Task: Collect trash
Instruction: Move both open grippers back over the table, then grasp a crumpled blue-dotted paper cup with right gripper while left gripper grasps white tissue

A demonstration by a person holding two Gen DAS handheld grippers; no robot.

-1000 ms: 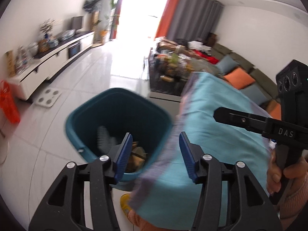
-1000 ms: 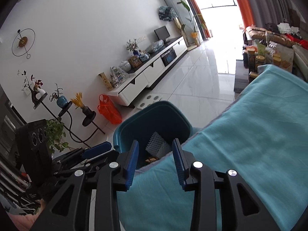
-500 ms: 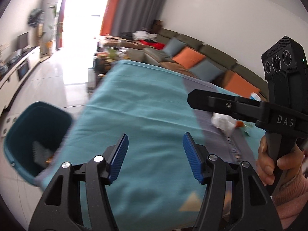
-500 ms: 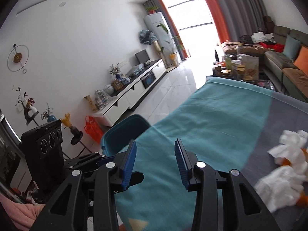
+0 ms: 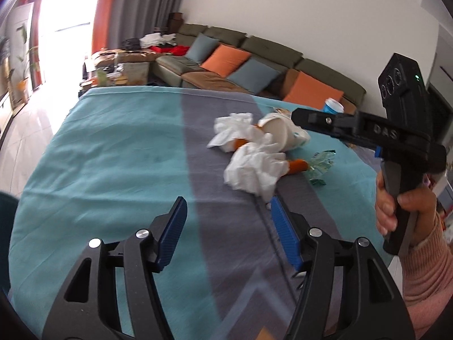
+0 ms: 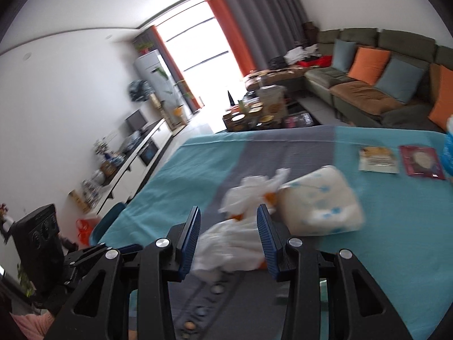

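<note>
Two crumpled tissue wads (image 5: 252, 167) lie mid-desk on the grey stripe of the cloth (image 5: 113, 170), beside a tipped paper cup (image 5: 283, 136). Our right gripper (image 6: 228, 238) is nearer, jaws apart and empty, the near wad straight ahead; our left gripper (image 5: 226, 229), jaws apart and empty, sits further back

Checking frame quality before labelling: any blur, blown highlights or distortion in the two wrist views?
Left wrist view: window blown out white, fisheye bends the sofa, tablecloth smeared near the bottom edge, crumpled tissues fairly sharp. Right wrist view: heavier motion blur, tissues and paper cup soft, window also overexposed, horizon tilted.
</note>
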